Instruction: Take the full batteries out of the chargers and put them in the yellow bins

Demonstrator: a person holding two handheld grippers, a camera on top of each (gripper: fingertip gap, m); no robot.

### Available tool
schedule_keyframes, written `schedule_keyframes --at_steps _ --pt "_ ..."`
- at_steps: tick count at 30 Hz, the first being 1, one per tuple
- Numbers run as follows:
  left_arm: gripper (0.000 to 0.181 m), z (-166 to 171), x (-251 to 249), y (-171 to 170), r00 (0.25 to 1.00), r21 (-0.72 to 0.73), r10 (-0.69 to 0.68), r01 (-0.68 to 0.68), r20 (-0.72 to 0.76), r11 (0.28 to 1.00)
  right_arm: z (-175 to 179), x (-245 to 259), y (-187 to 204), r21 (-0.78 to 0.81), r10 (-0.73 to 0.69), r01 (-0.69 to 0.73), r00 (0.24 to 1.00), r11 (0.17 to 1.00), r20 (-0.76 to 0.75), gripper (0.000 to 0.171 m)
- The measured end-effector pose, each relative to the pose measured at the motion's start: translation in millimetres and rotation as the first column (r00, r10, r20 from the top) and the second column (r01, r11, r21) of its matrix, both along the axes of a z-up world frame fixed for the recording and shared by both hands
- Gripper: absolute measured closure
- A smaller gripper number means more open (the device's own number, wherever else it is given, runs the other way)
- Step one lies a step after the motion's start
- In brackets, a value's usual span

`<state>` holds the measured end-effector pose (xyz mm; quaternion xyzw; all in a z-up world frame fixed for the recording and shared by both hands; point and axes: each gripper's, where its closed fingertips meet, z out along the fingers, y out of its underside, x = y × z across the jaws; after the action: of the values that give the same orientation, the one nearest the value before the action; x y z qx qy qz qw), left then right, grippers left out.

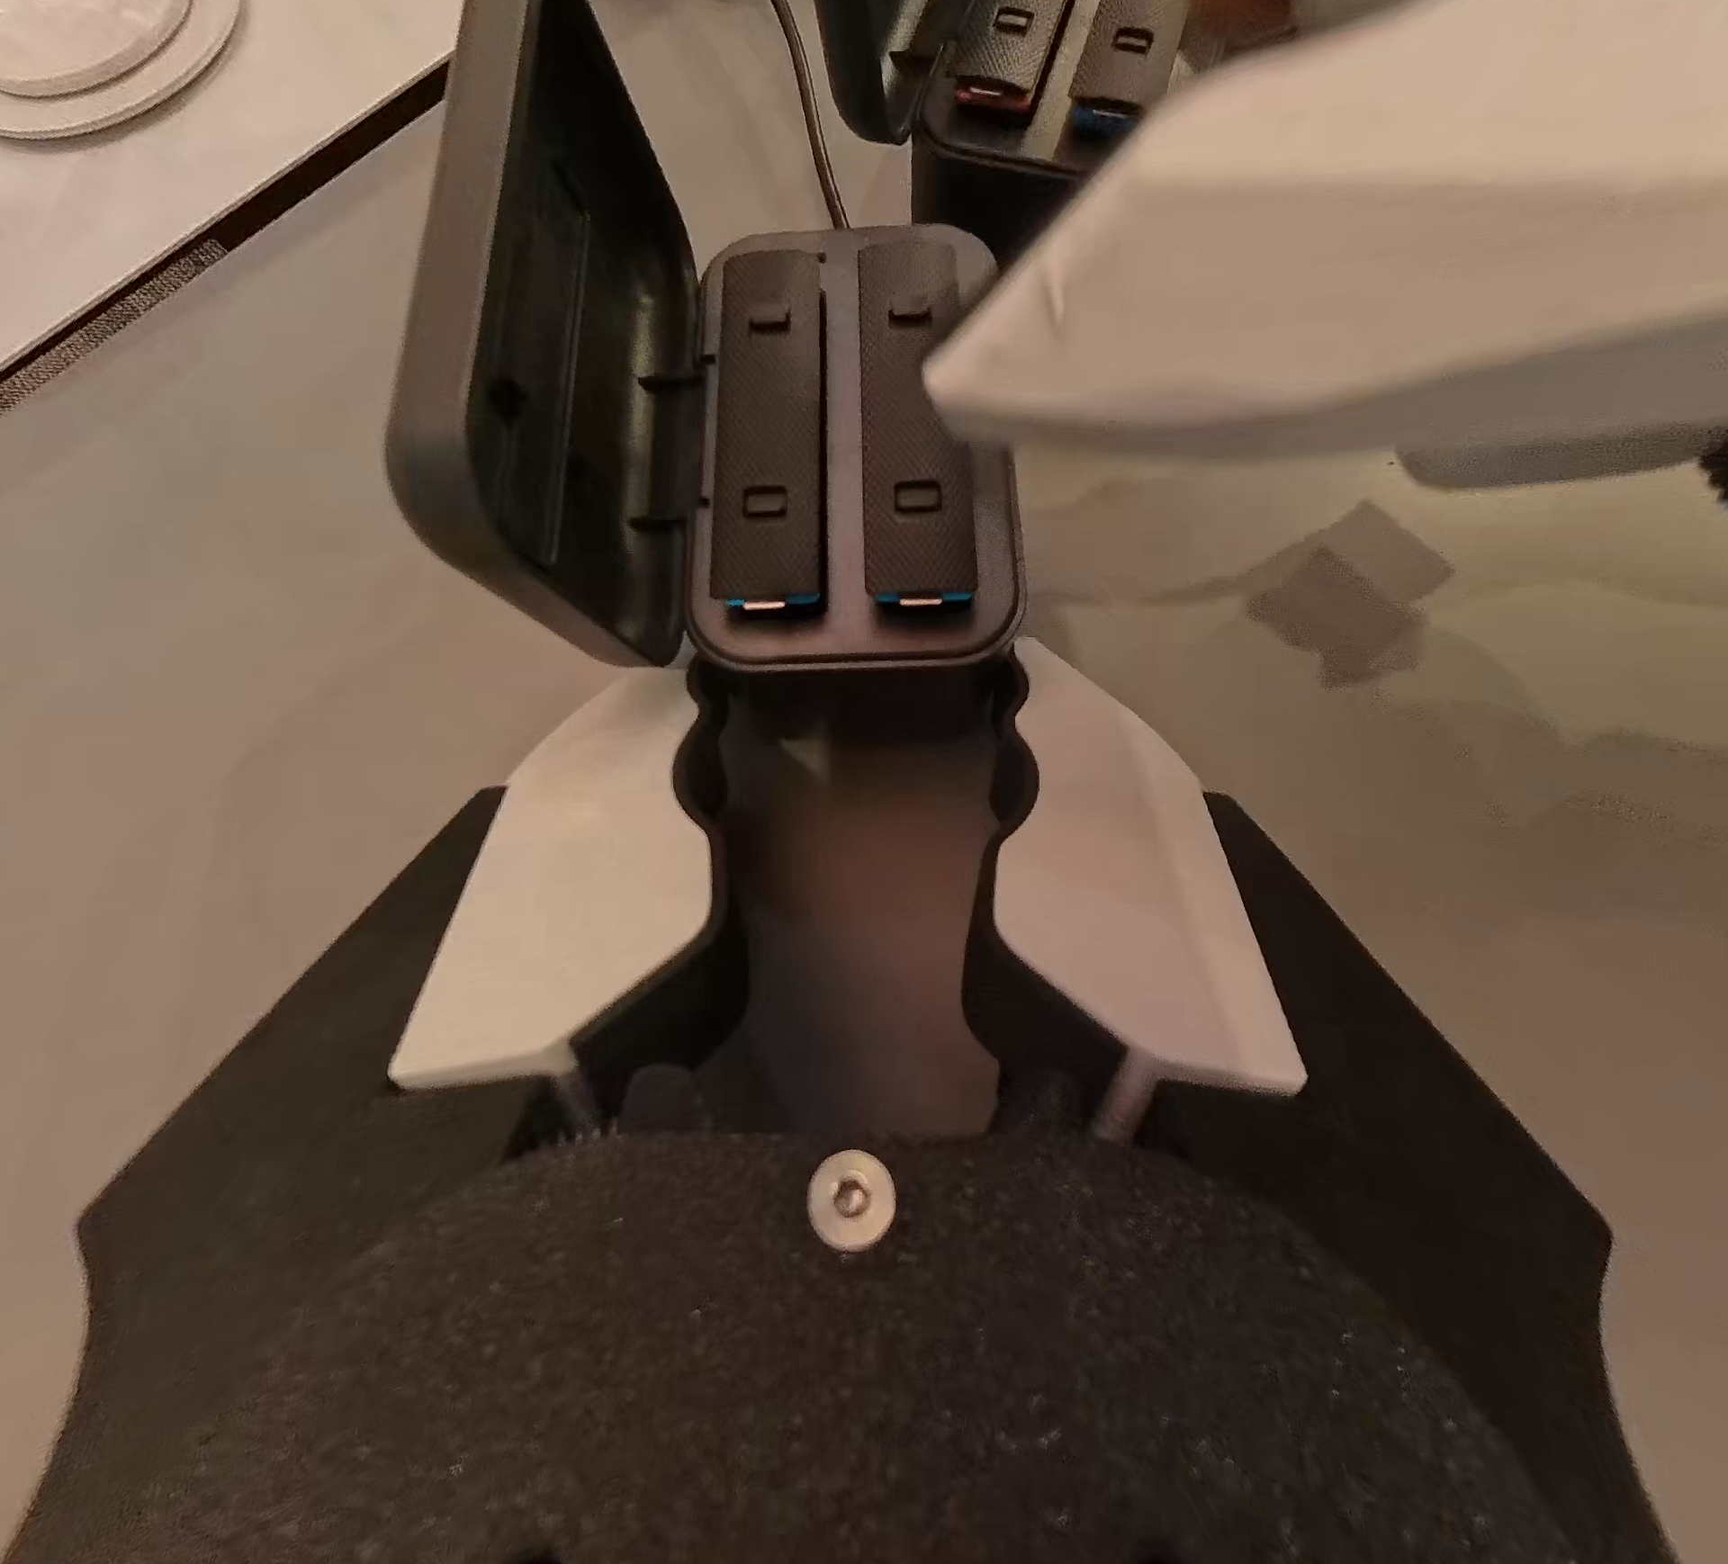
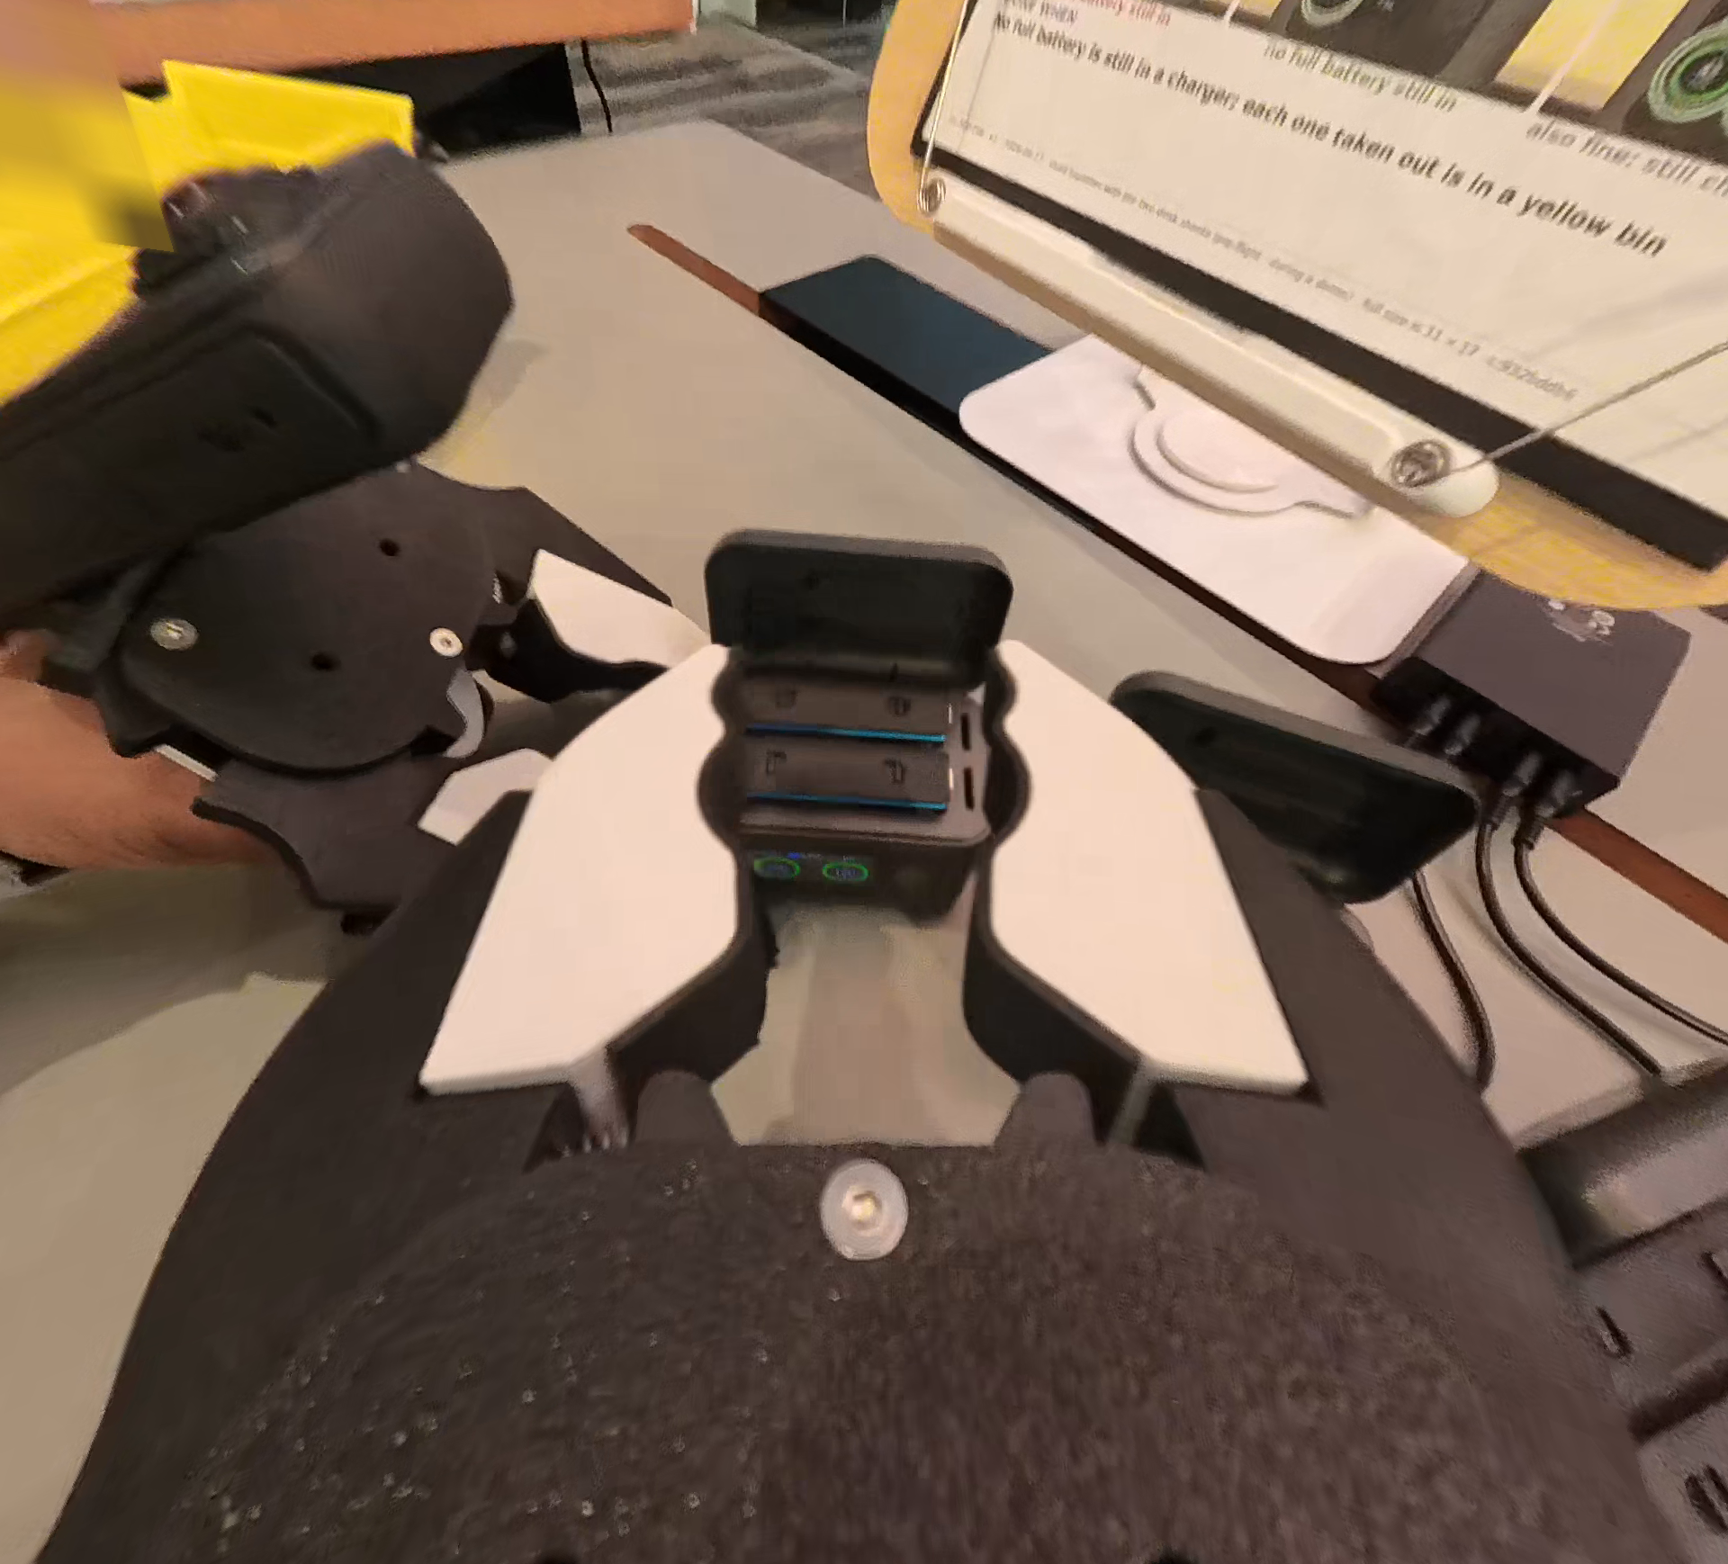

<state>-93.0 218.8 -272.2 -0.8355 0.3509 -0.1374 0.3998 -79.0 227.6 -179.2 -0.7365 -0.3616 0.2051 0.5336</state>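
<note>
Grey desk (image 1: 234,678) carries everything here, and the biggest obstacle on it is the propped board with printed sheets (image 2: 1356,70) leaning over the far right, with a white stand base (image 2: 1216,491) and a black hub (image 2: 1533,696) trailing cables (image 2: 1543,958) just under it; a careless lift to the right could snag those leads. Yellow bins (image 2: 262,107) sit far left, partly behind the left tongs (image 2: 524,678), so the carry path crosses that tool. The near charger (image 1: 856,444) stands with its lid (image 1: 542,304) swung open to the left, two batteries (image 1: 767,435) seated side by side in it. The left tongs (image 1: 856,678) are clenched on the charger's body, bracing it. The right tongs (image 2: 860,734) are spread wide around the batteries, gripping nothing yet. As I judge it, closing now may pinch both batteries at once, or the lid; a skewed pull could jam a battery or drag the charger against its cable. A second charger (image 1: 1047,79) stands behind, near enough to be knocked.
</note>
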Motion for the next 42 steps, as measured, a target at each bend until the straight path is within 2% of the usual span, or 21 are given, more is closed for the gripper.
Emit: schedule_keyframes --at_steps 2,5,11,19,20,22,42 --pt "0.126 -0.1 0.1 0.0 1.000 0.000 0.000 0.000 0.000 1.000 -11.2 2.0 0.7 -0.031 -0.004 0.006 0.999 0.999 0.051 0.107" --pt "0.126 -0.1 0.1 0.1 1.000 0.000 0.000 0.000 0.000 1.000 -23.7 1.2 -2.4 -0.096 0.002 0.006 0.996 0.995 0.091 0.098" --pt "0.126 0.0 0.2 0.1 1.000 0.000 -0.001 0.001 0.000 1.000 -39.8 -1.7 -4.2 -0.166 -0.018 0.040 0.991 0.985 0.132 0.096" --pt "0.126 0.3 0.1 0.2 1.000 0.000 0.000 0.000 0.000 1.000 -45.7 -2.3 -2.3 -0.180 -0.017 0.039 0.992 0.983 0.121 0.099" --pt "0.126 0.4 0.1 0.0 1.000 0.000 0.000 0.000 0.000 1.000 -44.7 -3.5 -3.6 -0.183 -0.011 0.031 0.994 0.983 0.110 0.107" --pt "0.126 0.5 0.0 0.0 1.000 0.000 0.000 0.000 0.000 1.000 -44.0 -3.1 -2.8 -0.185 -0.017 0.036 0.995 0.982 0.102 0.111" --pt "0.125 2.6 0.1 -0.2 1.000 0.005 0.001 -0.001 0.008 1.000 -39.6 -5.2 -0.7 -0.114 -0.035 0.037 0.999 0.993 0.019 0.114"
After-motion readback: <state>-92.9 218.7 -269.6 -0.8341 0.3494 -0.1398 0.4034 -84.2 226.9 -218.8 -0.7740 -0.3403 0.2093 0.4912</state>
